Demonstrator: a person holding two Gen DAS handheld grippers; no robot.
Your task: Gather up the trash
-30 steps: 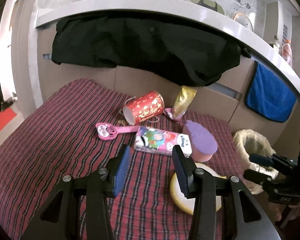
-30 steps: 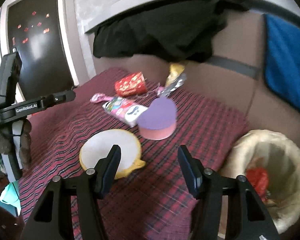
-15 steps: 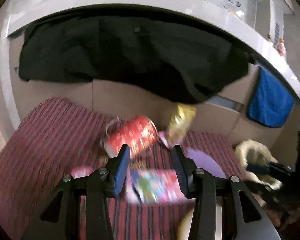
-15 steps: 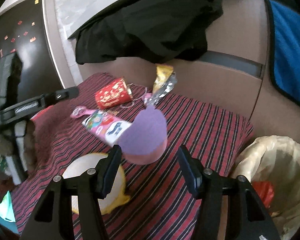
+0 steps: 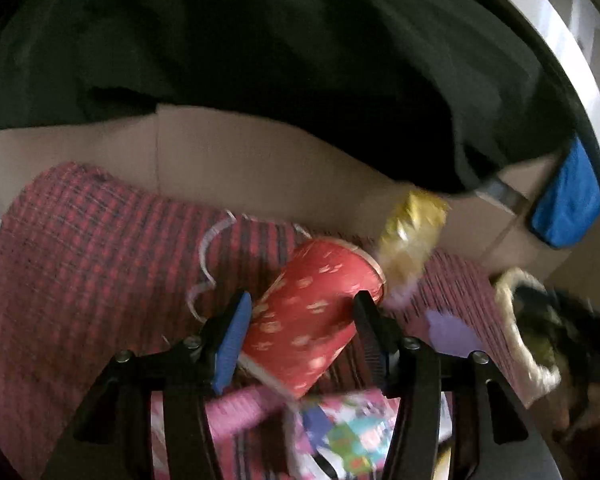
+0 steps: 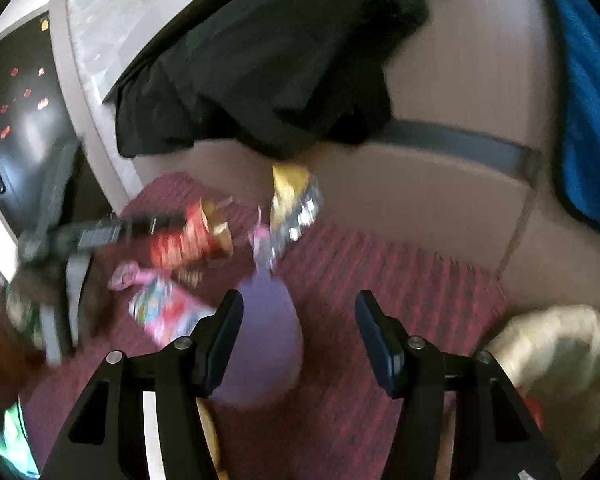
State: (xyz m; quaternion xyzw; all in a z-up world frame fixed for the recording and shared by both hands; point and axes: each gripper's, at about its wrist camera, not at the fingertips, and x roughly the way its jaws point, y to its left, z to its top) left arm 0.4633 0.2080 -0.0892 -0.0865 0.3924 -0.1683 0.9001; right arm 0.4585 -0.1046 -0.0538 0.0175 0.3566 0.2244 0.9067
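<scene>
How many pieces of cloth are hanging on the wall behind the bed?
2: a black cloth draped across the middle, and a blue towel hanging at the right. More may be hidden outside the view.

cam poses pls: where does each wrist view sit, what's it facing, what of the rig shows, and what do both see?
Left wrist: low over the plaid cover, facing the sofa back; left gripper open, its fingers either side of the red paper cup.
Right wrist: further back, facing the same way; right gripper open and empty over the purple heart box, bin bag at right.
Shared: cup, gold snack wrapper, heart box.
</scene>
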